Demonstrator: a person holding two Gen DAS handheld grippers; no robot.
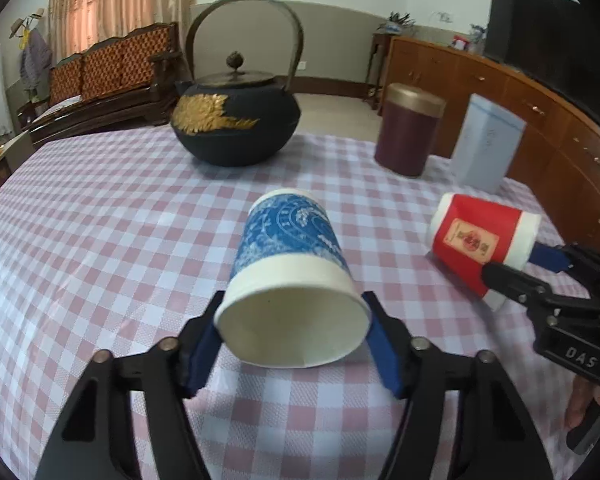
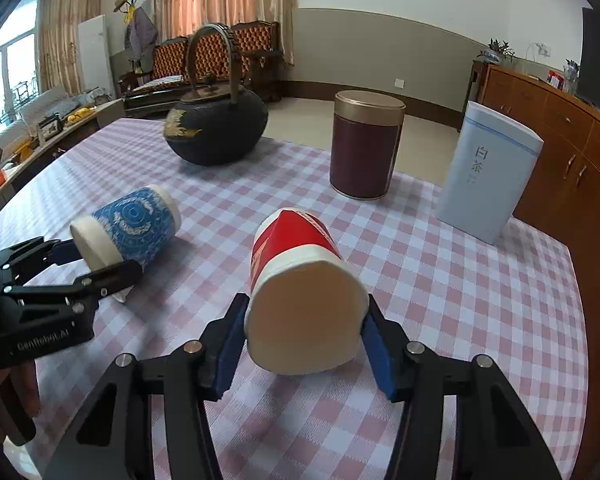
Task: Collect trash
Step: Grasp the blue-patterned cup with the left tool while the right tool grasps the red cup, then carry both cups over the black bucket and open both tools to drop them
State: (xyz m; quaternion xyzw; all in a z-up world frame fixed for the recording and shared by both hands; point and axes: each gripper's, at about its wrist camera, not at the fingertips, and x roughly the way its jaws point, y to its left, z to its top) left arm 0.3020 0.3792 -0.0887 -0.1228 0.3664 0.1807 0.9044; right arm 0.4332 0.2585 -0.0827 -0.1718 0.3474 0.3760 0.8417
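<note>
A blue patterned paper cup (image 1: pixel 290 264) lies on its side between the pads of my left gripper (image 1: pixel 294 344), which is shut on its open rim; it also shows in the right wrist view (image 2: pixel 134 228). A red paper cup (image 2: pixel 300 288) lies on its side, its rim squeezed oval between the pads of my right gripper (image 2: pixel 306 340), which is shut on it. In the left wrist view the red cup (image 1: pixel 480 240) and the right gripper (image 1: pixel 532 264) are at the right. The left gripper (image 2: pixel 88 262) is at the left of the right wrist view.
A pink checked tablecloth (image 1: pixel 120 220) covers the table. A black iron teapot (image 1: pixel 236 120) stands at the back, a dark red tin (image 2: pixel 366 144) and a pale blue tea box (image 2: pixel 488 172) at the back right. A wooden sideboard (image 2: pixel 560 128) runs along the right.
</note>
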